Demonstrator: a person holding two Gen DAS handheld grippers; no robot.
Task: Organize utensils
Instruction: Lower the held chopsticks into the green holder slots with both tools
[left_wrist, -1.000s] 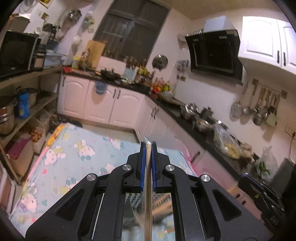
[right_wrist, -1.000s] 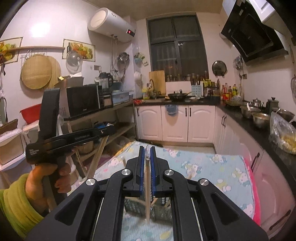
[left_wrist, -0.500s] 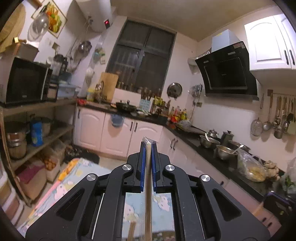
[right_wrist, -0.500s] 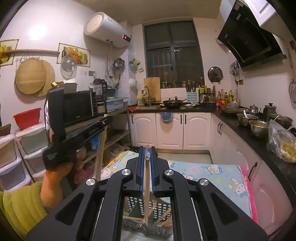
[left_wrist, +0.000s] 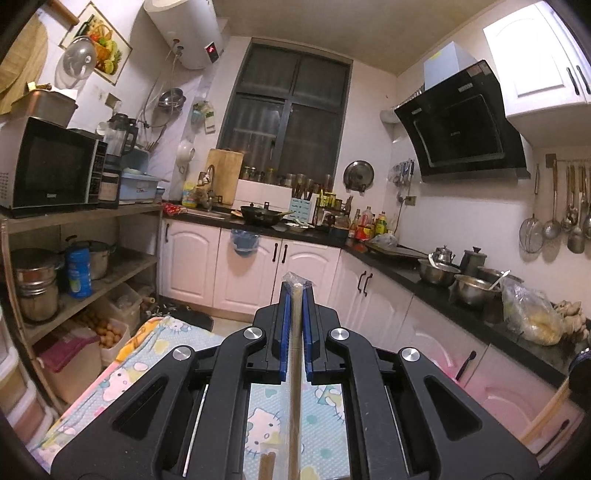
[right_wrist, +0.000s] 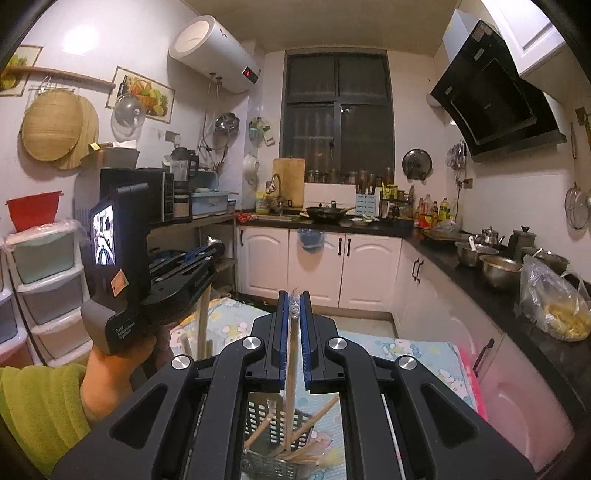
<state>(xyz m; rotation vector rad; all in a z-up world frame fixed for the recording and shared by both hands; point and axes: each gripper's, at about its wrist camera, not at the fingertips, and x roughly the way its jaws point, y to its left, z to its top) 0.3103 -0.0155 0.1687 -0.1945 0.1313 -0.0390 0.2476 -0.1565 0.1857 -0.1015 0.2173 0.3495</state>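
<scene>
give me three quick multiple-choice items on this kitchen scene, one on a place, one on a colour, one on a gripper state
1. Where is the slotted basket?
A. below the right gripper
B. on the counter
C. on the shelf

2. What colour is the sleeve?
A. red
B. green
C. white

3. What is the left gripper doing?
A. gaping open
B. shut on nothing
C. shut on a wooden stick

Answers: 1 A, the basket shows under its frame; 2 B, yellow-green cloth; 3 C, the stick is pinched between the blue pads.

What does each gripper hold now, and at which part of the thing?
Each is shut on one wrapped wooden chopstick near its top end: the left gripper on the left chopstick, the right gripper on the right chopstick, which hangs toward the slotted basket.
</scene>
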